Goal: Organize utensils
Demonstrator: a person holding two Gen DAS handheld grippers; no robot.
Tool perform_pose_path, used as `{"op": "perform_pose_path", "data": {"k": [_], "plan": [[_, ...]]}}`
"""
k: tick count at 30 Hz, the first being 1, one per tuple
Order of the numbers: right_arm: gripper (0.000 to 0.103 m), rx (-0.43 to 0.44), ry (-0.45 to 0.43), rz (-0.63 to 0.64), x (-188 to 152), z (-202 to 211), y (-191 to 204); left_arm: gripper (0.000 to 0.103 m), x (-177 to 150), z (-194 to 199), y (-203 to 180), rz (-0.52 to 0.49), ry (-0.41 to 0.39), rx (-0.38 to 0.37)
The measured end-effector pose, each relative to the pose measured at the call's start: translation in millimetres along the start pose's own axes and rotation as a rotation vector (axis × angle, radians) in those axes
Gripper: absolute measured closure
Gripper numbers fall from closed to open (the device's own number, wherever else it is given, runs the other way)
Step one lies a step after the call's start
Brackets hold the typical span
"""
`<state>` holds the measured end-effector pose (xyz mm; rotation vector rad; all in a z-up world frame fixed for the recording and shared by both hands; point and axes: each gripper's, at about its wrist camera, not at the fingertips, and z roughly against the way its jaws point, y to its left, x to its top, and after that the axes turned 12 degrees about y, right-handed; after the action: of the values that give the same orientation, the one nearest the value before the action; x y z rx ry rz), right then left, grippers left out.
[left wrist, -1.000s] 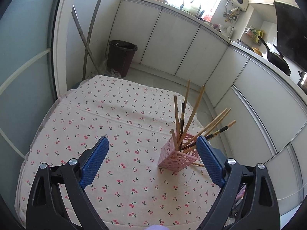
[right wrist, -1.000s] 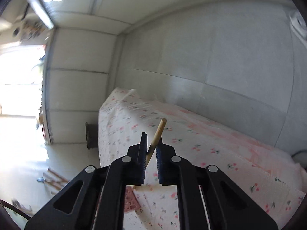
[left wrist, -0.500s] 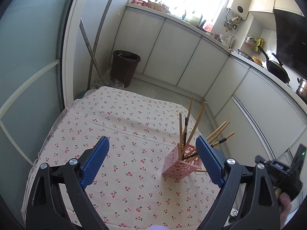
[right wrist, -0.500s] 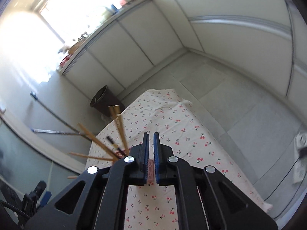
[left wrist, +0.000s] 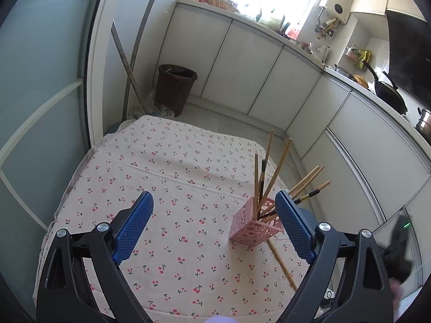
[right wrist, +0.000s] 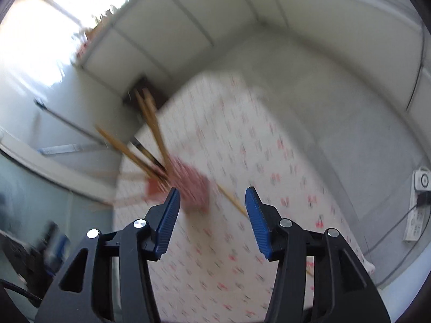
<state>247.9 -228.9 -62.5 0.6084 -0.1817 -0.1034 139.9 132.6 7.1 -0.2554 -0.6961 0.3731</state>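
Pink and perforated, the utensil holder (left wrist: 254,224) is standing on the cherry-print tablecloth (left wrist: 161,177), and I am taking it as my landmark. Most of the job is looking done: a bundle of wooden chopsticks (left wrist: 278,167) is already sticking out of the holder, fanning upward and toward the white cabinets. One loose chopstick (left wrist: 281,262) is lying flat on the cloth, its far end touching or just beside the holder's base, and I am judging that one as what is left. My right gripper (right wrist: 210,210) is hanging above the holder, and its jaws have just been opening to a middling gap with nothing between them. My left gripper (left wrist: 214,224) is hovering just beside the holder, spread wide and empty.
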Motion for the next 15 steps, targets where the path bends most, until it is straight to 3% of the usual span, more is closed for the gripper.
{"op": "perform_pose_path", "data": {"k": [5, 12, 14, 15], "plan": [[0.052, -0.163, 0.189, 0.174, 4, -77, 7, 0.015, -1, -5, -4, 0.002, 0.009, 0.000], [0.052, -0.310, 0.238, 0.351, 24, -148, 27, 0.015, 0, -9, -2, -0.005, 0.016, 0.015], [0.056, -0.335, 0.243, 0.371, 28, -160, 28, 0.015, 1, -11, -1, 0.007, 0.026, 0.004], [0.068, -0.344, 0.242, 0.378, 28, -166, 28, 0.015, 1, -13, 0, 0.010, 0.032, -0.003]]}}
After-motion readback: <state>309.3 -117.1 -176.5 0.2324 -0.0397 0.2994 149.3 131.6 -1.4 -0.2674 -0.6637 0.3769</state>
